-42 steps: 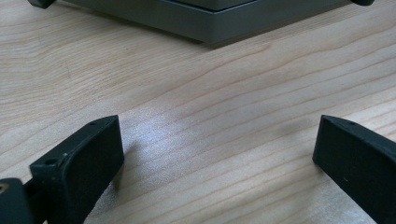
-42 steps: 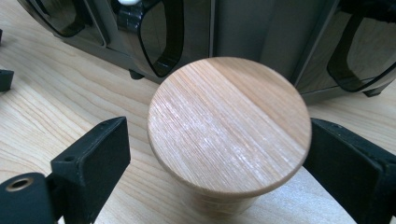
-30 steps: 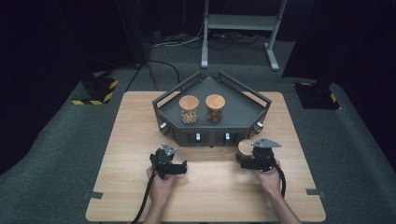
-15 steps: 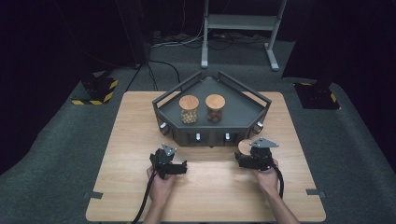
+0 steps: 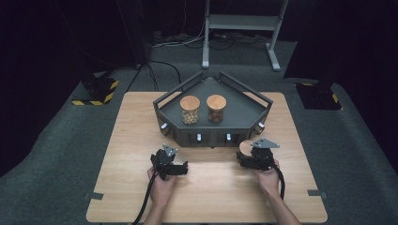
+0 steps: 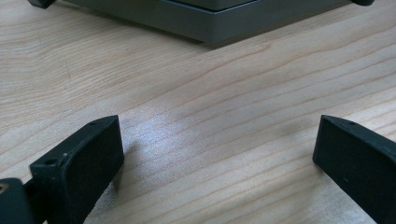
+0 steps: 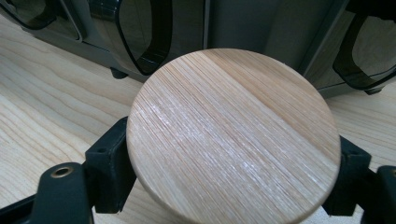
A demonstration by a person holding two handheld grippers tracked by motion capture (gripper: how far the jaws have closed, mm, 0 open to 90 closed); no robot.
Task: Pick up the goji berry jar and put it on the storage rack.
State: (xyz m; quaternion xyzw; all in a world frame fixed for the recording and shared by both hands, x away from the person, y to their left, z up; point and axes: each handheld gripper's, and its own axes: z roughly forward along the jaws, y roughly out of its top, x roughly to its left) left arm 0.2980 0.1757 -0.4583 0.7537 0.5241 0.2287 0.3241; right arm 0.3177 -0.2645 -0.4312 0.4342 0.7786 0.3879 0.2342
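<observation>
From the right gripper view the lid [image 7: 233, 135] covers whatever jar sits beneath it and hides both jaws' inner faces. At 12 o'clock the tray [image 7: 261, 28] runs off the frame's top. In the high view the jars' [image 5: 190, 110] contents are too small to name. The person's forearms are cut off at 6 o'clock.

No legible text, label, brand, number or sign on anything in these views.

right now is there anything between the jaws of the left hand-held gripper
No, in the left gripper view the left hand-held gripper stands wide open with only bare wooden table between its jaws.
</observation>
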